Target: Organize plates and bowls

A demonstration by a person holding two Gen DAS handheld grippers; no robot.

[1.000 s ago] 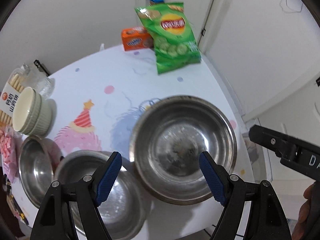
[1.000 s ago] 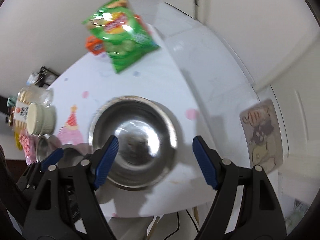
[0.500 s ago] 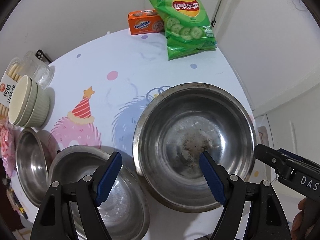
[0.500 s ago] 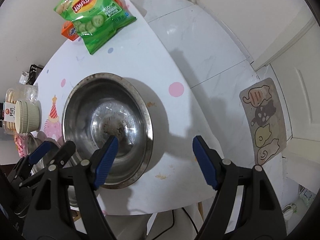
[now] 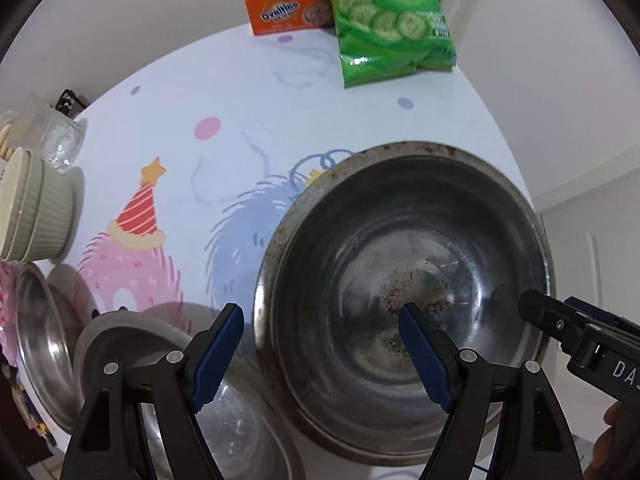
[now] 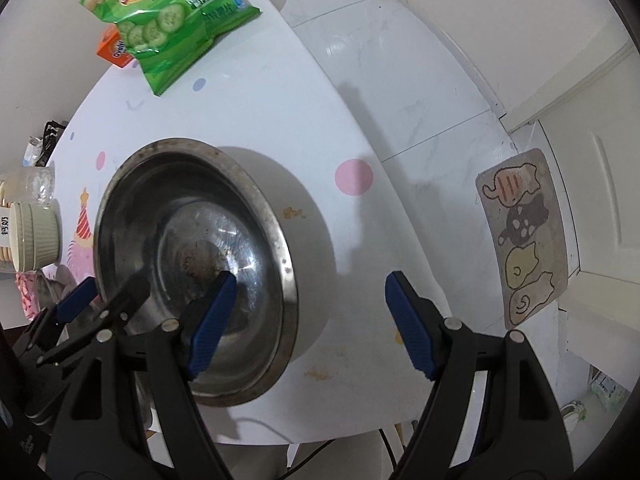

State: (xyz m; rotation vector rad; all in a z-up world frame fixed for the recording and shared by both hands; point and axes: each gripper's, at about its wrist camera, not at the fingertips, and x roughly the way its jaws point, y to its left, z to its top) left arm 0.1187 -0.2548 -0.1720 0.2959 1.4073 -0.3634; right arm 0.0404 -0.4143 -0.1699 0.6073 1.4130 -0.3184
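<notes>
A large steel bowl (image 5: 404,300) is seen right of centre in the left wrist view, on a white table (image 5: 240,92) printed with cartoon monsters; dark residue is seen at its bottom. The left gripper (image 5: 320,356) is held spread wide at the lower edge of the frame, nothing pinched; the bowl's near-left rim lies between its blue fingers, with one pad (image 5: 424,360) over the bowl's inside and the other outside the rim. Contact cannot be told.

At lower left a second steel bowl (image 5: 224,408) is partly hidden under the left finger, and a third (image 5: 44,344) is cut off at the left edge. Stacked pale green bowls (image 5: 36,208) sit on the left, mid-height. An orange box (image 5: 288,6) and a green chip bag (image 5: 388,16) are seen at the top.

In the right wrist view the right gripper (image 6: 306,322) is also spread, empty, at the lower centre of the frame. Its left pad (image 6: 210,322) is over the bowl's (image 6: 192,256) inside, and its right pad is over bare table (image 6: 352,128), so the bowl's right rim lies between them. A floor mat with cats (image 6: 524,236) is seen on the right.
</notes>
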